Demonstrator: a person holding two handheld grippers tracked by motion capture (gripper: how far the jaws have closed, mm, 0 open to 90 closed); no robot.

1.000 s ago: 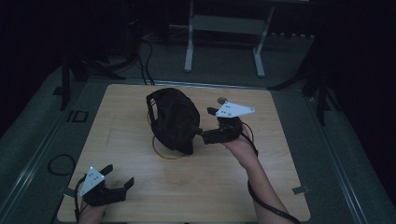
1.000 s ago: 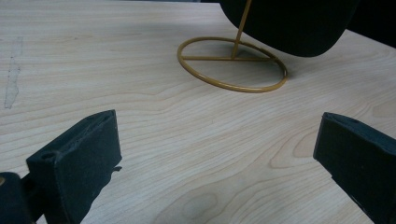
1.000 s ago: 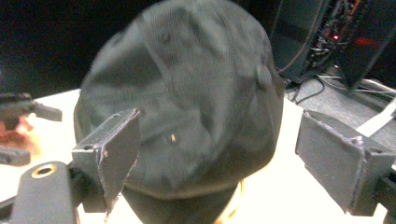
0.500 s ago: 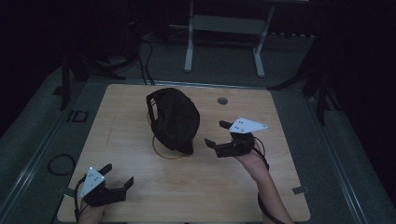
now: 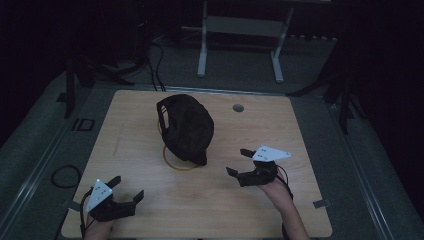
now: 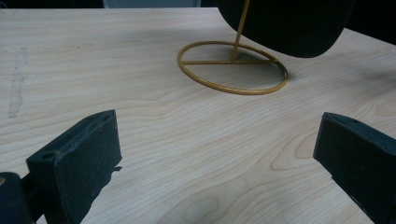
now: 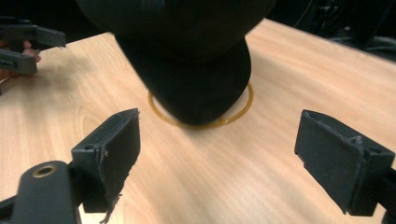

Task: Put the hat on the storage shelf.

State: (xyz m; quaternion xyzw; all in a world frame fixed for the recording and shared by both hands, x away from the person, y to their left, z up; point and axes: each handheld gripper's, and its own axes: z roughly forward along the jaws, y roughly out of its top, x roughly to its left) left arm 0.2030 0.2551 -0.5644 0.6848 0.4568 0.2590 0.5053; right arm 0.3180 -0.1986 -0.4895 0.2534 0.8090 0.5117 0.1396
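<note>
A black cap (image 5: 186, 127) sits on a gold wire stand (image 6: 232, 66) near the middle of a pale wooden counter (image 5: 300, 120). The right gripper (image 5: 239, 162) rests just right of the stand, the left gripper (image 5: 126, 189) at the near left corner; both have their jaws spread wide, holding nothing.

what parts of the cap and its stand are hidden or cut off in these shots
- High view: the cap covers most of the gold wire stand; just the ring's near arc shows.
- Left gripper view: the top edge cuts off the cap and the stand's post.
- Right gripper view: the cap's brim hides the ring's middle and the post; the crown is cropped.
- Room behind the table: too dark to read.
</note>
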